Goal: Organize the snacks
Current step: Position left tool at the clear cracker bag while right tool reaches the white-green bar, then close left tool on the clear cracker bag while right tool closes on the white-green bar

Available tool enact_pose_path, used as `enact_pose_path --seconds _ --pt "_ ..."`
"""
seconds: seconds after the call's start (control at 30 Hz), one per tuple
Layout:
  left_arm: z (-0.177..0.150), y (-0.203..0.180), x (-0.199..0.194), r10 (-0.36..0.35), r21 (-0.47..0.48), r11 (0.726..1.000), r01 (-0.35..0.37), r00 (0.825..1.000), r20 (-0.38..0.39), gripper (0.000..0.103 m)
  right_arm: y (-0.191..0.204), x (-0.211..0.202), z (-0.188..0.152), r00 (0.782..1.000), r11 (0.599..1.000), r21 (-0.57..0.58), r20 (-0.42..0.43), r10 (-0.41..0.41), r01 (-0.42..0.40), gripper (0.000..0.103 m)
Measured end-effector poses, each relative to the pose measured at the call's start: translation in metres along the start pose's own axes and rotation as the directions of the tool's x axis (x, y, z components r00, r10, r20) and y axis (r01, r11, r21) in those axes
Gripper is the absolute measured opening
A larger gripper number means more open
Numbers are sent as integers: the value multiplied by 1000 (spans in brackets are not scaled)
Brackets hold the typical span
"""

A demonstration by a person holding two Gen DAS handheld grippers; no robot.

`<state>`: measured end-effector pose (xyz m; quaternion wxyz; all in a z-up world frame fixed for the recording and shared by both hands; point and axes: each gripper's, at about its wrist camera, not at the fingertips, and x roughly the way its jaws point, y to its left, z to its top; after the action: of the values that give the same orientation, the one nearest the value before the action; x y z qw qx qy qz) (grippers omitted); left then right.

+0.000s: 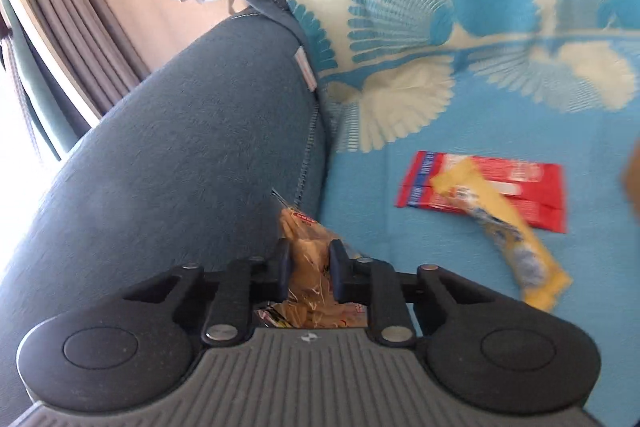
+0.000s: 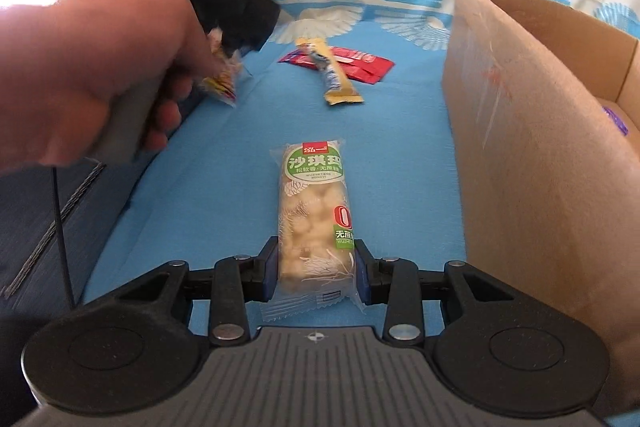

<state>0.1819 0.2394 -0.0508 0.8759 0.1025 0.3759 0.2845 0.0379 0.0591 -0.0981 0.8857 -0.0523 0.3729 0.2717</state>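
Lower centre – right gripper (image 2: 315, 269) jaws clamp snack bar (image 2: 314, 203) | left gripper (image 1: 309, 269) jaws pinch cookie pack (image 1: 306, 259) | next – lift into box (image 2: 532, 131), I judge.

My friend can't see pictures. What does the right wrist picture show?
The right gripper has its fingers shut on a green-labelled snack bar lying on a blue cloth. A cardboard box stands open to its right. Further off, a hand with the left gripper grips a small packet, near a yellow stick lying across a red packet.
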Motion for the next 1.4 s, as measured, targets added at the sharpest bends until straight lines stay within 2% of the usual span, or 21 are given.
enact_pose_path --seconds 0.1,0.2,0.3,0.4,0.5,0.53,0.6,0.63,0.7,0.77,0.87,1.03,1.17,1.4 --pt "-11 17 -35 -74 -54 996 74 997 6 20 3 -12 -5 1000 999 -34 -3 10 -10 39" --pt "-28 38 -75 -179 -124 976 179 984 15 20 4 -25 -9 1000 999 -51 -6 16 -16 39" --pt "-52 58 -112 -336 -175 926 335 941 25 20 5 -38 -17 1000 997 -77 -5 24 -24 39" --pt "-85 66 -137 -469 -161 871 464 883 9 20 4 -52 -31 1000 996 -93 -1 5 -5 39" --pt "-121 69 -142 -498 -211 853 477 866 -54 20 4 -64 -46 1000 996 -84 -5 -4 4 39" --pt "-131 72 -138 -520 -265 834 484 850 -82 20 4 -67 -50 1000 997 -83 -8 -3 3 39" --pt "-138 84 -130 -576 -388 774 501 812 -101 20 1 -71 -56 1000 998 -68 -19 2 -3 39" --pt "-140 86 -126 -595 -418 755 505 796 -112 20 0 -72 -58 1000 998 -65 -21 -2 1 39" --pt "-142 84 -122 -628 -432 735 523 765 -143 22 -3 -74 -59 1000 998 -62 -17 -6 5 39" --pt "-140 79 -120 -647 -410 730 547 747 -156 26 -5 -74 -60 1000 998 -61 -22 17 -18 39" --pt "-135 69 -116 -638 -382 748 543 748 -184 35 -7 -76 -63 999 996 -81 -5 46 -46 42" --pt "-133 55 -111 -602 -327 787 523 768 -218 50 -11 -79 -62 997 993 -90 22 73 -71 48" --pt "-133 46 -111 -576 -261 815 517 776 -258 51 -15 -80 -61 995 993 -78 34 90 -87 57" --pt "-138 45 -106 -577 -258 815 519 766 -281 53 -20 -74 -61 994 993 -54 28 105 -104 58"
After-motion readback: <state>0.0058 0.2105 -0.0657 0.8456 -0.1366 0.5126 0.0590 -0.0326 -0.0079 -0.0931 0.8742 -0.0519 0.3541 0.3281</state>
